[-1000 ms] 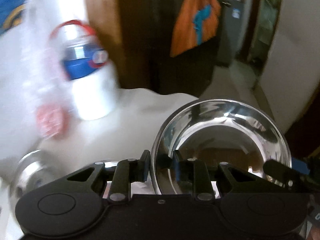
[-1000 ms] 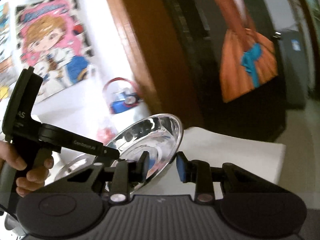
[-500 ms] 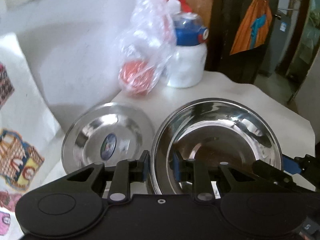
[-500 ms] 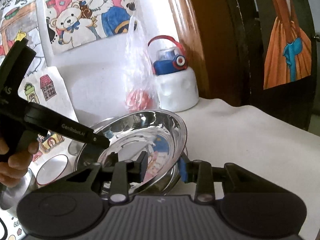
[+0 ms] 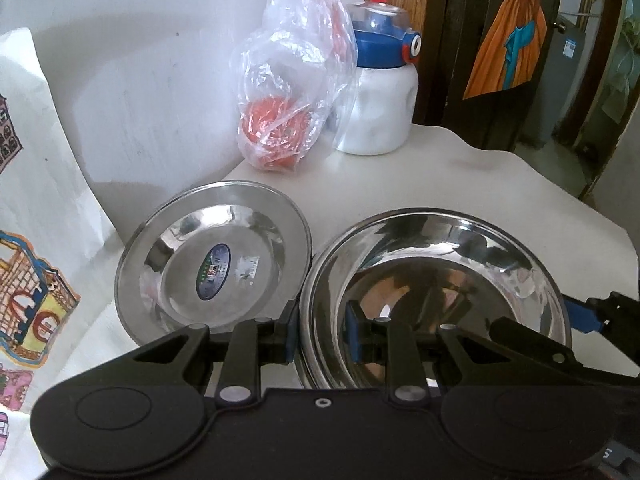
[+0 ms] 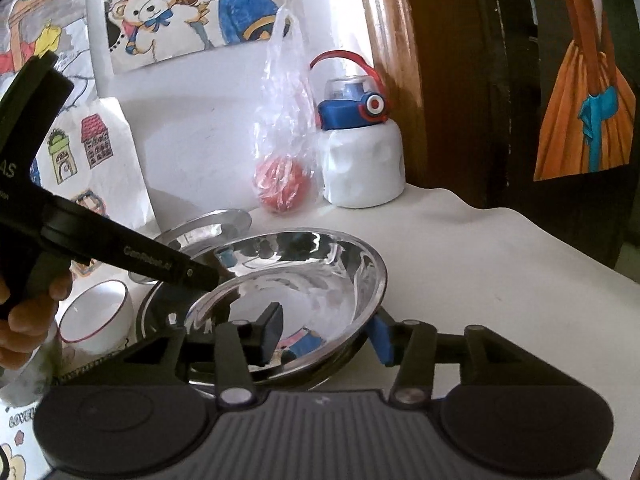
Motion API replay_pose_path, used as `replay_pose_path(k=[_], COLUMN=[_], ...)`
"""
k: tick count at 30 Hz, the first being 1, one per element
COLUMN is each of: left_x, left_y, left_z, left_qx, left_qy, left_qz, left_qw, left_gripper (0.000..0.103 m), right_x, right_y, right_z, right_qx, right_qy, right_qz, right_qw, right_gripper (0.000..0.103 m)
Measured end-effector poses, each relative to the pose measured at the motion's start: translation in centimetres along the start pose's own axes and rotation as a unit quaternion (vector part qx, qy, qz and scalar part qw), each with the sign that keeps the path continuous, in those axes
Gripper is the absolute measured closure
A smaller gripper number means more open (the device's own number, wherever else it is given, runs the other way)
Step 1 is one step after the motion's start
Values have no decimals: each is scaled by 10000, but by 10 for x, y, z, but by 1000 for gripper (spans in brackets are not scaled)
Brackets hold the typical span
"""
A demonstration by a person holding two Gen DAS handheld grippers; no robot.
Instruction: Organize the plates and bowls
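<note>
Brightness: daylit, fairly bright, slightly washed out on the white wall (image 5: 140, 80).
Glare: strong highlights and mirror reflections in the steel bowl (image 5: 436, 280) and steel plate (image 5: 216, 264).
Shadows: soft, under the plastic bag (image 5: 288, 92).
Distortion: fisheye bending, dark corners.
Sharpness: mostly crisp, mild softness at edges.

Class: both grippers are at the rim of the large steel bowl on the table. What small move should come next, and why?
Probably draw the right gripper back off the large shiny steel bowl. Its jaws are opening, blue pads clear of the rim, while the left gripper is clamped on the opposite rim, so one grip remains.
</note>
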State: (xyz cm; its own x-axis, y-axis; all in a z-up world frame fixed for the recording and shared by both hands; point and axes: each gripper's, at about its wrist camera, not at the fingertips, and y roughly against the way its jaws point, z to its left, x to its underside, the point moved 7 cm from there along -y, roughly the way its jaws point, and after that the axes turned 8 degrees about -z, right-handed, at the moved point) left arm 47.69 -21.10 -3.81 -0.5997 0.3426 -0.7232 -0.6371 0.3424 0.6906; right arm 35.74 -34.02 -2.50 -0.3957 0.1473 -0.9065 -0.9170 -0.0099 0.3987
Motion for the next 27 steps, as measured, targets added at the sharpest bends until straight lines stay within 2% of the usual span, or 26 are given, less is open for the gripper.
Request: replay_pose_path(k=[6, 8, 12, 14, 17, 20, 22, 23, 25, 27], left_x=[2, 3, 4, 5, 6, 6, 6, 5, 4, 3], left_y=[2, 3, 5, 6, 10, 18, 27, 31, 40, 50], left_z=[2, 3, 3, 3, 4, 5, 5, 5, 6, 8], left_qx=[-40, -45, -7, -16, -27, -37, -61, -63, -63, -80], left_qy=[42, 58, 58, 47, 88, 114, 123, 122, 125, 151], left_qz=[-16, -12, -46, -53, -81, -145, -218, -254, -340, -433], left_qw=[10000, 10000, 10000, 10000, 9999, 9998, 9997, 9996, 9993, 9989], left_gripper=[77, 77, 77, 77, 74, 64, 54, 51, 40, 34], right_x=[-1, -1, -1, -2, -6, -8, -9, -9, -9, -9], right_y=[2, 3, 6, 10, 17, 26, 33, 36, 40, 47], right_z=[4, 5, 6, 7, 8, 11, 11, 11, 11, 11], right_qx=[-75, -58, -40, -46, -73, -133, -147, -145, -124, -91], right_qy=[60, 60, 88, 88, 103, 85, 78, 75, 51, 46], right_qz=[19, 4, -30, -91, -221, -321, -404, -423, -422, -443], right_qw=[10000, 10000, 9999, 9999, 9997, 9994, 9990, 9990, 9990, 9990], right_gripper=[47, 41, 37, 26, 17, 9, 4, 3, 3, 2])
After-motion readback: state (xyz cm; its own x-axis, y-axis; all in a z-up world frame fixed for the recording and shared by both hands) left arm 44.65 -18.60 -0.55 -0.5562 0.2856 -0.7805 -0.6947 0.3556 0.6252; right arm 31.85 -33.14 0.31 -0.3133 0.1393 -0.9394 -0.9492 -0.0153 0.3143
